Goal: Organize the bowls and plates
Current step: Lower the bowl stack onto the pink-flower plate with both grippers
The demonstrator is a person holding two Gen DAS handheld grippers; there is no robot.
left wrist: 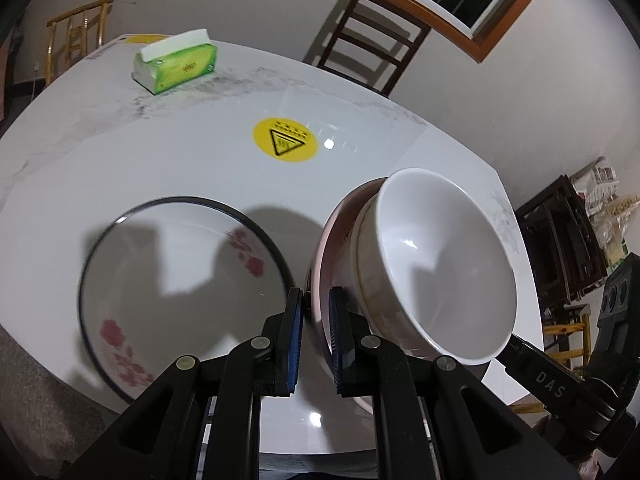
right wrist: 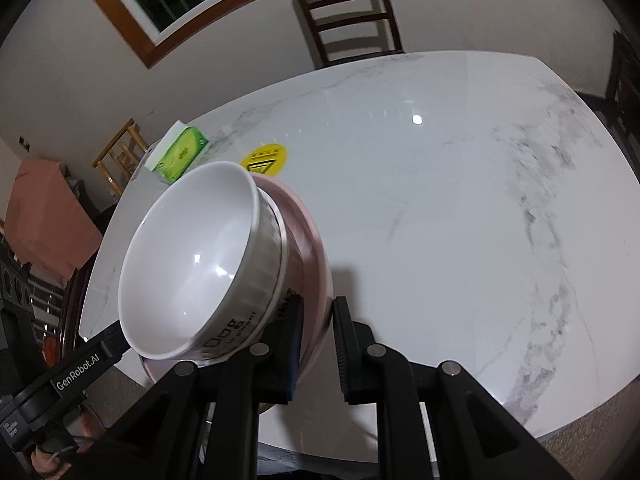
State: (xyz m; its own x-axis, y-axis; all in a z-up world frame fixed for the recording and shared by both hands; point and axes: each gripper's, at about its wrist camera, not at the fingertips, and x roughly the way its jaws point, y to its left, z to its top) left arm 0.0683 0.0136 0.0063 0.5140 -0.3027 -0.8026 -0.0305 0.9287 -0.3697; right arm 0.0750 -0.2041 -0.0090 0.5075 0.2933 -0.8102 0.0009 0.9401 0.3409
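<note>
The white marble table (left wrist: 168,148) fills both views, with a yellow sticker (left wrist: 285,139) near its middle and a green tissue box (left wrist: 176,65) toward its far edge. A dark wooden chair (right wrist: 348,12) stands behind the table against the wall.

On the table's near side, in the left view, lies the big plate (left wrist: 176,280), dark-rimmed with red flowers, flat and apart from everything being carried.

Now the stack: a pink plate (right wrist: 316,264) with 2 bowls nested on it, a patterned bowl (right wrist: 256,284) underneath and a white bowl (left wrist: 440,264) on top. The whole stack is tilted and sits clear above the tabletop, just beside the flowered plate in the left view.

Both hands work it together. The left gripper (left wrist: 314,344) angles steeply down, its blue pads clamped on the pink plate's rim, 1 pad on each face. The right gripper (right wrist: 316,348) comes in from the opposite side, also pitched down, its jaws pinched onto the same pink rim. Each gripper shows at the edge of the other's view, reaching under the stack. Part of a hand (right wrist: 48,460) shows at the lower left of the right view.
</note>
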